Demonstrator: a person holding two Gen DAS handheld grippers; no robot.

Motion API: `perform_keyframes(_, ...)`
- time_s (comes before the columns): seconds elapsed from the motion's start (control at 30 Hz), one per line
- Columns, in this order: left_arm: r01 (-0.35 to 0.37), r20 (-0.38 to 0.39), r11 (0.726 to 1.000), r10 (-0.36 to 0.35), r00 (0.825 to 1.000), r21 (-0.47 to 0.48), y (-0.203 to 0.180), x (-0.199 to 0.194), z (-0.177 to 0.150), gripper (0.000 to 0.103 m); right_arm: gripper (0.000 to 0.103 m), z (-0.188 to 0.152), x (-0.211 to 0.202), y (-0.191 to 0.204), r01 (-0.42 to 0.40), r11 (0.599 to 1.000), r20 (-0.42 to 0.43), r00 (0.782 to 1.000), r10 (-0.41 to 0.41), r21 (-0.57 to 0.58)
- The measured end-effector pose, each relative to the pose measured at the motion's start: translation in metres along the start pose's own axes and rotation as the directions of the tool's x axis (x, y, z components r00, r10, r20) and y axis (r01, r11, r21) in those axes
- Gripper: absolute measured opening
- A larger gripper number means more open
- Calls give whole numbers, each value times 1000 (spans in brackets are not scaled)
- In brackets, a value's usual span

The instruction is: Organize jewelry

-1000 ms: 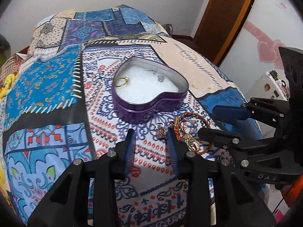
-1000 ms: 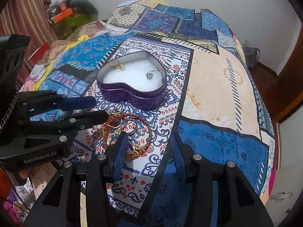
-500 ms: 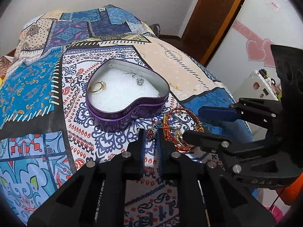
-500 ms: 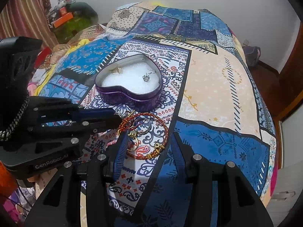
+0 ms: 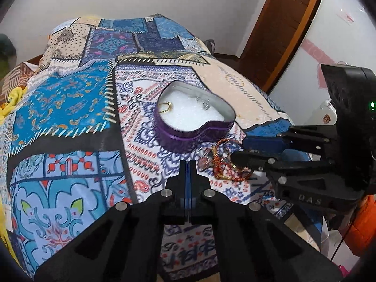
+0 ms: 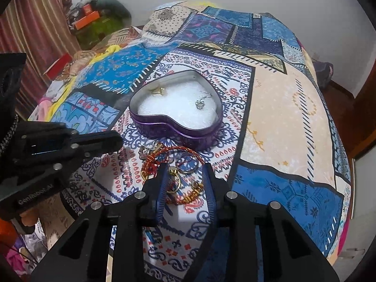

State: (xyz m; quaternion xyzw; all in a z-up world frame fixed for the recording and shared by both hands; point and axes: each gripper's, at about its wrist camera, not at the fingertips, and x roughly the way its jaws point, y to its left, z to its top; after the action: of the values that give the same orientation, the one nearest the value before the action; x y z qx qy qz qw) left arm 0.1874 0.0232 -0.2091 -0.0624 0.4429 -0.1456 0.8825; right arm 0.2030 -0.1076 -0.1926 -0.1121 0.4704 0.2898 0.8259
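Lying between the right gripper [image 6: 185,171] jaws: bracelets [image 6: 174,164].

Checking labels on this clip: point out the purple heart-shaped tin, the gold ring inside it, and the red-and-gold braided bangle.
Purple heart-shaped tin [image 6: 174,132], right wrist view, front wall.
Gold ring [image 5: 165,107], left wrist view, its band.
Red-and-gold braided bangle [image 6: 185,150], right wrist view, far arc.

My left gripper [image 5: 188,164] sits at lower centre of its view, tilted downward, jaws pressed together with nothing between them. My right gripper [image 6: 185,171], lower centre of its own view and also angled down, has been narrowing; a gap remains between its jaws.
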Motion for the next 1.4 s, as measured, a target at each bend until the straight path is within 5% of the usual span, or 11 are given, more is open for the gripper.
perform_keyframes(0.2,-9,-44,1000,8,999,-12,4,7,-4,3,23,-5,-4,-4,26,1000,1,1000,-26,1)
perform_keyframes(0.43,4,-51,1000,-2,999,24,-10,14,2,18,23,-16,-12,-23,112,994,-8,994,-112,6)
perform_keyframes(0.7,15,-70,999,-13,997,32,-19,20,3,18,23,-19,-21,-34,68,996,-12,998,-67,59)
perform_keyframes(1.0,6,-71,998,-1,998,66,-28,27,6,36,23,-25,-5,-28,92,995,-12,996,-91,28)
perform_keyframes(1.1,8,-72,998,-3,997,68,-31,29,7,38,11,-26,-6,-26,91,996,5,996,-91,19)
perform_keyframes(1.4,-13,-73,995,20,997,99,-39,35,10,38,10,-23,-20,-33,99,993,62,993,-103,61)
